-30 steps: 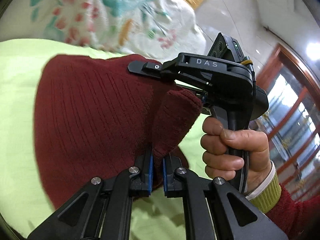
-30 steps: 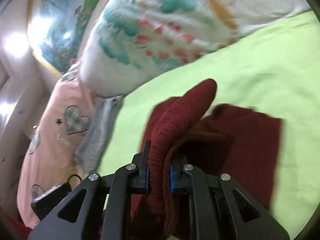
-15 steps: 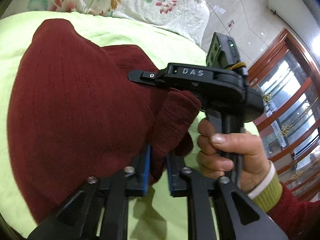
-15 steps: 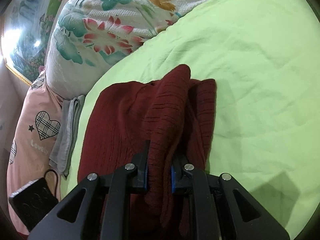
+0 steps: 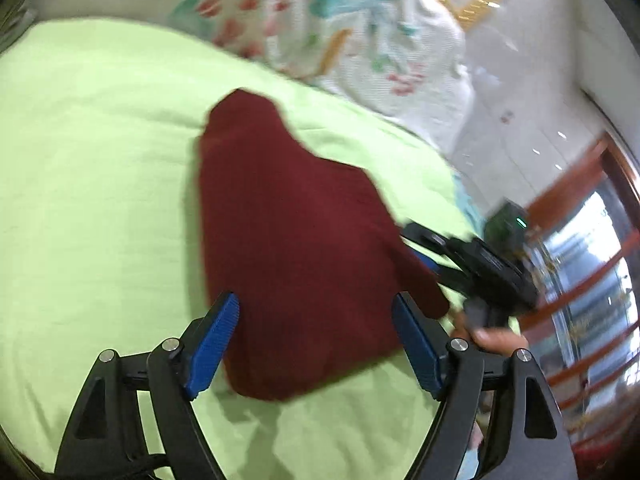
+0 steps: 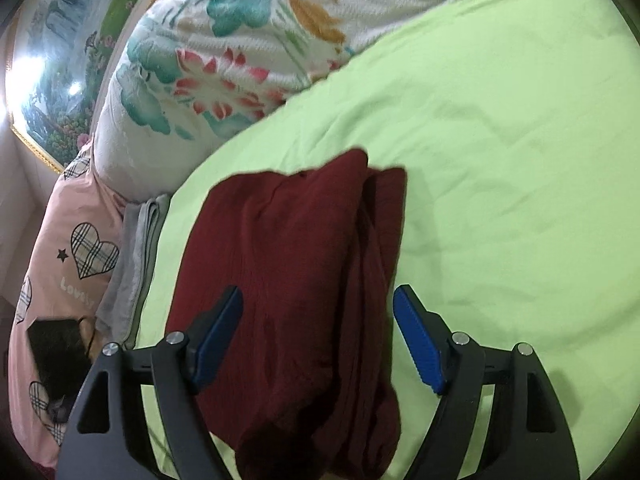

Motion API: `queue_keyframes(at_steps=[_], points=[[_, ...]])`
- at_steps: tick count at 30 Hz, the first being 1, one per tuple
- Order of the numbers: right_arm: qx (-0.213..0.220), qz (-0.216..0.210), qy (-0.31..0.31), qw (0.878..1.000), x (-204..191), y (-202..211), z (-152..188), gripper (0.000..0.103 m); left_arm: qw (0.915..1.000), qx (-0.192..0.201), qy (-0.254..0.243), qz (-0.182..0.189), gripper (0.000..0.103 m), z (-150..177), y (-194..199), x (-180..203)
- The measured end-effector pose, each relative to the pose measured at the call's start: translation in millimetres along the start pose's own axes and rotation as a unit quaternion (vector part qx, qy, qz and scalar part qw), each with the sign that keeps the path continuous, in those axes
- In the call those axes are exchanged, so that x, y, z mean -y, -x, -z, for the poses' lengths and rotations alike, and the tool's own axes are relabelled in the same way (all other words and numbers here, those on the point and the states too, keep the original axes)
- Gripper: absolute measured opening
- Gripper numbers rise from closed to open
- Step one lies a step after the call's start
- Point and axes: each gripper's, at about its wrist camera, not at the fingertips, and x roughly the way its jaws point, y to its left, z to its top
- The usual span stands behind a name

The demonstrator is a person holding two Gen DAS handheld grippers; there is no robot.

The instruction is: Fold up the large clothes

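both grippers opening, letting go of the folded dark red knitted sweater (image 6: pixel 296 280)
left gripper (image 5: pixel 316 344) and right gripper (image 6: pixel 318 336) grip nothing; withdrawing pads may snag knit and undo the fold on the lime green bedsheet (image 6: pixel 500 160).

1. The sweater (image 5: pixel 296 232) is dark red and knitted, with thin ribs running along it.
2. It lies folded in a soft, thick bundle on the light green sheet (image 5: pixel 100 168).
3. In the left wrist view it looks flat on top. One end narrows to a rounded tip that points toward the flowered quilt (image 5: pixel 360 36).
4. In the right wrist view the sweater (image 6: pixel 288 280) shows layers. A long rolled fold runs down its right side, next to a flat part on the left.
5. Its near end hangs in loose, bumpy folds at the bottom of that view.
6. Bare green sheet lies around the sweater on the sides that show.
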Motion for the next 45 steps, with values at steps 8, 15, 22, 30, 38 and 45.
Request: queue_keyframes(at_steps=[8,15,22,30,38,45], points=[[-0.024,-0.017,-0.014,0.999,8.7,-11.8,2.2,0.078,0.9991,-0.017,0.030,-0.023,0.079,-23.1,-38.4,-25.2],[-0.038,-0.029,-0.019,0.999,14.1,-23.5,-3.7,0.078,0.9969,-0.055,0.056,0.003,0.088,-26.5,-74.4,-44.3],[-0.055,-0.040,-0.016,0.998,15.0,-44.2,-12.2,0.075,0.9964,-0.067,0.042,0.031,0.078,-27.0,-98.3,-49.6],[-0.057,-0.038,-0.028,0.997,-5.9,-45.6,-3.7,0.032,0.9986,-0.044,0.021,0.021,0.057,-23.8,-79.2,-35.4],[-0.072,-0.096,0.022,0.993,-82.3,-62.6,34.8,0.031,0.9997,0.013,0.015,-0.013,0.055,6.7,27.3,-51.2],[-0.102,-0.160,0.052,0.981,-137.2,-107.0,65.3,0.031,0.9968,0.043,0.036,-0.057,0.056,36.9,106.5,-93.8]])
